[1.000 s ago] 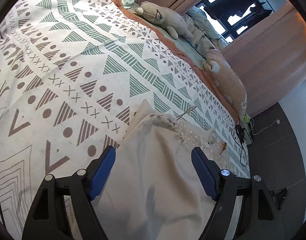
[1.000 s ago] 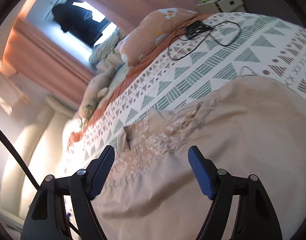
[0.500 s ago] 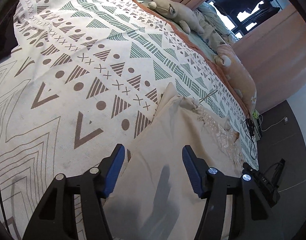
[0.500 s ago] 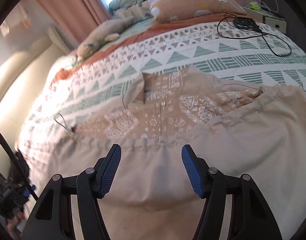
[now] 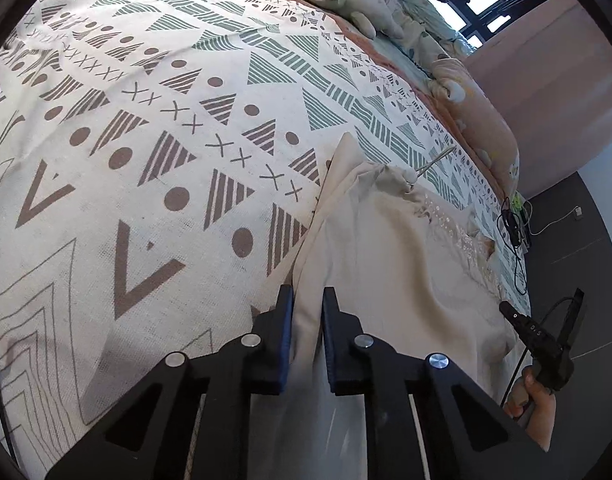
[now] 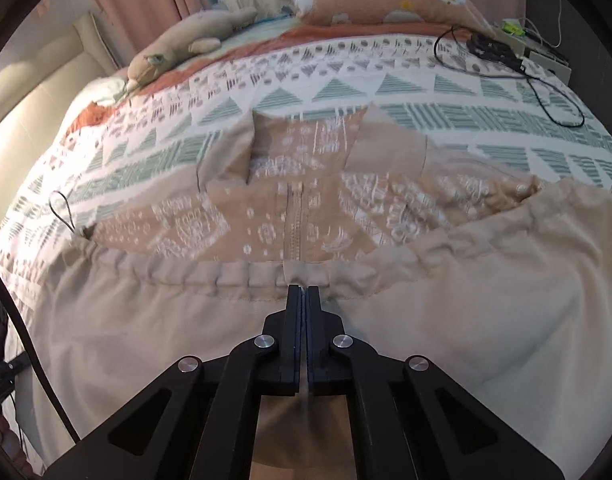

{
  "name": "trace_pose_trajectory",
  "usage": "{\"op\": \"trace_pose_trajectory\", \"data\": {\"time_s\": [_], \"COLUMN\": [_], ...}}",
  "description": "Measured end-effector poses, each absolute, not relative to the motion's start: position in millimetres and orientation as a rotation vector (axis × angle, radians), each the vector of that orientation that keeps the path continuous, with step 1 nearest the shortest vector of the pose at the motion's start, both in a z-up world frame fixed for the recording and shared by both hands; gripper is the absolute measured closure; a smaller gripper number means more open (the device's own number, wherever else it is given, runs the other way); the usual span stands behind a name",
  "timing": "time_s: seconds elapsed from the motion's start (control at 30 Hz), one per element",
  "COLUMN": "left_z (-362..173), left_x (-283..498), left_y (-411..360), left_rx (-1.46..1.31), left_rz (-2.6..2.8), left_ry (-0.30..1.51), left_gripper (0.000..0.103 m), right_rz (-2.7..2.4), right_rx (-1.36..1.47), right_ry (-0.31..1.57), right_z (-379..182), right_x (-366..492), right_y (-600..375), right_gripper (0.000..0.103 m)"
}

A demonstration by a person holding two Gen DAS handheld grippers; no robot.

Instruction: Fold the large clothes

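- Garment position: the beige garment lay spread on the patterned bedspread, its embroidered bodice towards the pillows and its plain skirt panel hanging over the near edge of the bed.
- Left gripper: over the last second its jaws had been closing from wide open; they now stood narrowly apart with a ridge of the garment's left side edge pinched up between the blue pads — a grip on cloth, as far as the left wrist view shows.
- Right gripper: its jaws had likewise just been closing and now met almost completely, the tips resting at the gathered seam just below the zip. Whether a thin fold of fabric was caught between them cannot be told from the right wrist view.
- Other change: the right wrist view had swung from an oblique look across the bed to a square look at the bodice, and the left wrist view had sunk closer to the cloth.
- Right hand: visible at the lower right of the left wrist view, holding the gripper's handle.
- Meaning for the task: with both grippers brought shut at the cloth, the reaching stage appeared over — the first fold had probably not yet begun, as the garment still lay open and flat.
- Bystanders: a plush toy and a black cable lay well apart from the garment.
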State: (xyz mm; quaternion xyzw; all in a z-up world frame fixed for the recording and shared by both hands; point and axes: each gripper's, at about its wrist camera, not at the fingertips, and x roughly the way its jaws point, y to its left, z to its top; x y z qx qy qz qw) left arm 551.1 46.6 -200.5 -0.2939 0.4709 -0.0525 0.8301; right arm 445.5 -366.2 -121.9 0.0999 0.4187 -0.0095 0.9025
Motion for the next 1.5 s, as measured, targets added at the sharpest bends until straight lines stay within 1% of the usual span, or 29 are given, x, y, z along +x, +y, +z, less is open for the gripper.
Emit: {"op": "trace_pose_trajectory", "data": {"time_s": [0.07,0.17,0.37,0.57,0.8,0.83,0.9,0.93,0.97,1.0,1.03,1.07,1.2,1.5], "left_z": [-199.6,-200.5,-207.7,-214.5,-209.6,-209.2,-208.7,-208.7,-207.8,-204.8,-199.9,-194.8,-182.1,-183.8], "left_x": [553.6,558.3,564.5,570.3,564.4,561.5,555.7,551.9,548.1,542.7,537.0,532.2,514.2,480.2], "left_y": [45.8,44.3,46.4,50.9,53.3,55.3,59.1,60.0,60.8,62.8,64.6,66.0,69.3,79.6], "left_rx": [-0.622,-0.619,-0.626,-0.686,-0.729,-0.746,-0.776,-0.796,-0.819,-0.844,-0.855,-0.849,-0.813,-0.802], "left_rz": [-0.114,-0.114,-0.100,-0.098,-0.110,-0.115,-0.120,-0.130,-0.148,-0.173,-0.184,-0.181,-0.163,-0.129], "left_ry": [0.997,0.999,1.022,1.055,1.076,1.074,1.080,1.088,1.085,1.064,1.039,1.022,0.989,0.961], "left_gripper": [0.088,0.088,0.088,0.088,0.088,0.085,0.070,0.048,0.026,0.020,0.019,0.019,0.019,0.019], "right_rz": [-0.029,-0.038,-0.048,-0.050,-0.011,-0.009,-0.018,-0.034,-0.050,-0.057,-0.052,-0.045,-0.034,-0.015], "right_rx": [0.209,0.225,0.239,0.264,0.413,0.435,0.451,0.444,0.437,0.435,0.435,0.432,0.393,0.362], "right_ry": [0.819,0.797,0.824,0.897,0.921,0.926,0.927,0.927,0.926,0.919,0.908,0.891,0.841,0.785], "right_z": [-112.0,-115.2,-129.9,-154.6,-151.0,-149.5,-145.7,-142.7,-140.1,-136.1,-131.9,-127.1,-109.5,-86.5], "right_x": [444.3,442.6,450.8,471.4,471.3,469.8,465.3,462.2,458.1,453.0,447.6,441.2,408.7,344.3], "right_y": [-368.0,-376.8,-381.7,-384.4,-405.0,-406.9,-408.8,-408.8,-408.2,-407.6,-406.4,-405.2,-398.9,-396.9], "right_gripper": [0.103,0.103,0.103,0.103,0.103,0.103,0.102,0.095,0.077,0.061,0.026,0.017,0.017,0.017]}}
